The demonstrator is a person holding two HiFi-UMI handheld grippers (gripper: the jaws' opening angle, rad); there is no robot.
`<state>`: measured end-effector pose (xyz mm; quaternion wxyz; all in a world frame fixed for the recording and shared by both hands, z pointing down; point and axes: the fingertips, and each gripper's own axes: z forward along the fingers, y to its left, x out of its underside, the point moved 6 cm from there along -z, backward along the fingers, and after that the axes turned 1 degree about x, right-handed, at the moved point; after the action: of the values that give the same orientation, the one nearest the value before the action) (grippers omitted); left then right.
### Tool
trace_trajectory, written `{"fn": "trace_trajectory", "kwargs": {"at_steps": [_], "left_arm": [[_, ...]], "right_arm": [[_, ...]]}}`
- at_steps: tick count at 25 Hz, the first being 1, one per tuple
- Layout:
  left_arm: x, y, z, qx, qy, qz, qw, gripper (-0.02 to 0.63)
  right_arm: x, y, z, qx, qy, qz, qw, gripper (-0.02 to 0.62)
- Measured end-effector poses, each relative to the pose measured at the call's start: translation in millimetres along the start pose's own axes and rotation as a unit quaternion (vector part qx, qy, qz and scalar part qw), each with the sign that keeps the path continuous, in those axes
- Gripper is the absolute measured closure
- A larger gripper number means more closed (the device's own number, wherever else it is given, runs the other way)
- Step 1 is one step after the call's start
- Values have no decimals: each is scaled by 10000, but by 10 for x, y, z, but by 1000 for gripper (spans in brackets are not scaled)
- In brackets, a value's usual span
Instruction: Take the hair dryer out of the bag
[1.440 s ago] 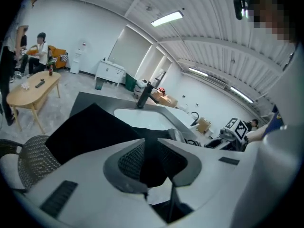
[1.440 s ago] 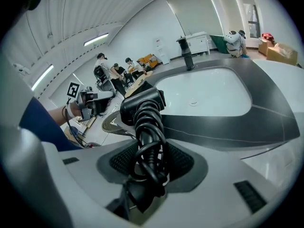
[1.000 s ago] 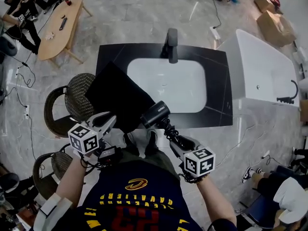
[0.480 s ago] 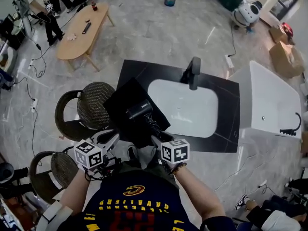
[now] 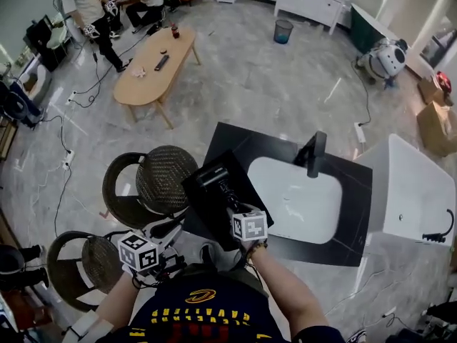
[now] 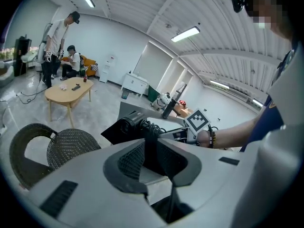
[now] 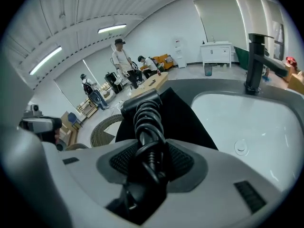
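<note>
A black hair dryer with its coiled cord wound round the handle is held up by my right gripper, which is shut on the handle. It hangs over a flat black bag at the left end of the sink counter. In the right gripper view the dryer's handle rises from between the pads, with the bag behind it. My left gripper is shut on the bag's near edge, and black fabric shows between its pads. The dryer also shows in the left gripper view.
A black counter holds a white basin and a black faucet. Two wicker chairs stand to the left. A white bathtub is at the right. A wooden table and people are farther off.
My right gripper has carried the dryer left, from the counter's front edge to above the bag, close to the left gripper. The left gripper moved too, still holding the bag.
</note>
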<state>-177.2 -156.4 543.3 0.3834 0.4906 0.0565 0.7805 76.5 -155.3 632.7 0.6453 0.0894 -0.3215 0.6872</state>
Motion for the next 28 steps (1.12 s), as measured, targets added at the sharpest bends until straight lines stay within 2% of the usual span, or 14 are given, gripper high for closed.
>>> {"fn": "trace_trajectory", "kwargs": {"at_steps": [9,17,23,28], "left_arm": [[-127,57,-86,29,-164,112,9998,528],[-276,46,-100,111,-360,360,9986,528],[-365,6,-103,128,-443,558,9974,528],[-416,-55,-115,86,-558,661,9962,528]], "right_arm": [[15,82,121,205,166,-117,9996,413],[128,115,172,360,741,-419,9957,411],[60,191,72,464,522,-455,9965,403],[-32,194,-197,537,76,-453,9975,403]]}}
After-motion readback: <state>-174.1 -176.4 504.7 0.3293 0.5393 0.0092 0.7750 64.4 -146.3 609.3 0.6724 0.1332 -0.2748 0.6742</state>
